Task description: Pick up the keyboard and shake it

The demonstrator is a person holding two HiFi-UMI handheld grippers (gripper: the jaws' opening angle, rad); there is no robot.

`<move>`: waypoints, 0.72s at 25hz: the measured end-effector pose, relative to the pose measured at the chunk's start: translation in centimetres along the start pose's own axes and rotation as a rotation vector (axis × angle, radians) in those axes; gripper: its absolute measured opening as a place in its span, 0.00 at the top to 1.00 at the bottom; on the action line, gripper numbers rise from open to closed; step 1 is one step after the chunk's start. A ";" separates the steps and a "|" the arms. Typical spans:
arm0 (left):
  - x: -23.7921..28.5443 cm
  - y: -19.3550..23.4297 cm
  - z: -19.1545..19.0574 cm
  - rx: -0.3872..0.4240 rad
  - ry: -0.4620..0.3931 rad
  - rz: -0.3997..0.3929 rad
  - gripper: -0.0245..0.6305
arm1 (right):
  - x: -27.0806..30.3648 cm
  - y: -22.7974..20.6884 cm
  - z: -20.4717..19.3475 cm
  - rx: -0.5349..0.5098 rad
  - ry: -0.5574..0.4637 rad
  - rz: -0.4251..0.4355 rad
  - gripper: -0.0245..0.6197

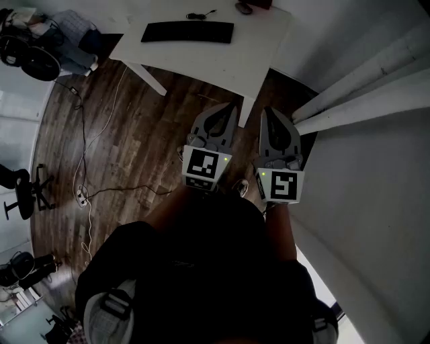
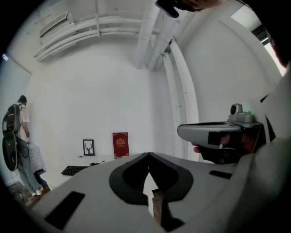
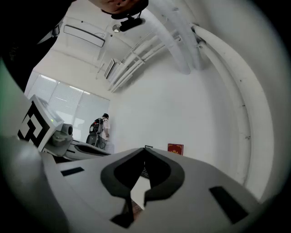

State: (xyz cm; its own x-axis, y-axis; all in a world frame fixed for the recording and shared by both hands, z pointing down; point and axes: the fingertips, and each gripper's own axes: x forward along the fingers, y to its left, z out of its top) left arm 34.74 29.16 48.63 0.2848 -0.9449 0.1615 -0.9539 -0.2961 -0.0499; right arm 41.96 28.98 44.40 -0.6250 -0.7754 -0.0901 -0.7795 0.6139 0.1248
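Grey left hand-held gripper (image 1: 225,113) and right hand-held gripper (image 1: 270,115): two units, both with jaws pressed together and nothing between them. They sit side by side over the wood floor (image 1: 127,141), just short of the near edge of the counter (image 1: 201,64), aimed far toward it. One keyboard (image 1: 187,31) lies flat on the counter's far part, well apart from both. Its long axis runs left-right. It is black, slim and rectangular. One thin black cable (image 1: 199,15) lies just beyond it.
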 end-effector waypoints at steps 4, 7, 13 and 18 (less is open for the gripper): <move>-0.1 0.7 -1.0 0.001 0.022 -0.001 0.96 | 1.0 1.0 -0.6 0.032 -0.009 0.040 0.93; -0.5 1.1 -2.1 0.017 0.050 -0.007 0.96 | 1.7 2.4 -0.9 0.060 -0.028 0.105 0.93; -2.2 4.7 -2.9 0.016 0.080 0.066 0.96 | 4.1 5.7 -1.1 0.061 -0.020 0.193 0.93; -3.8 8.2 -3.4 -0.005 0.106 0.164 0.96 | 6.8 9.6 -1.5 0.055 -0.016 0.316 0.93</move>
State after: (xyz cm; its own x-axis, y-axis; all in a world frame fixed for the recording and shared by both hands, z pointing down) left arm 25.56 30.84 50.95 0.1138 -0.9603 0.2546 -0.9872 -0.1381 -0.0794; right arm 30.32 29.37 46.46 -0.8369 -0.5428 -0.0706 -0.5473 0.8315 0.0950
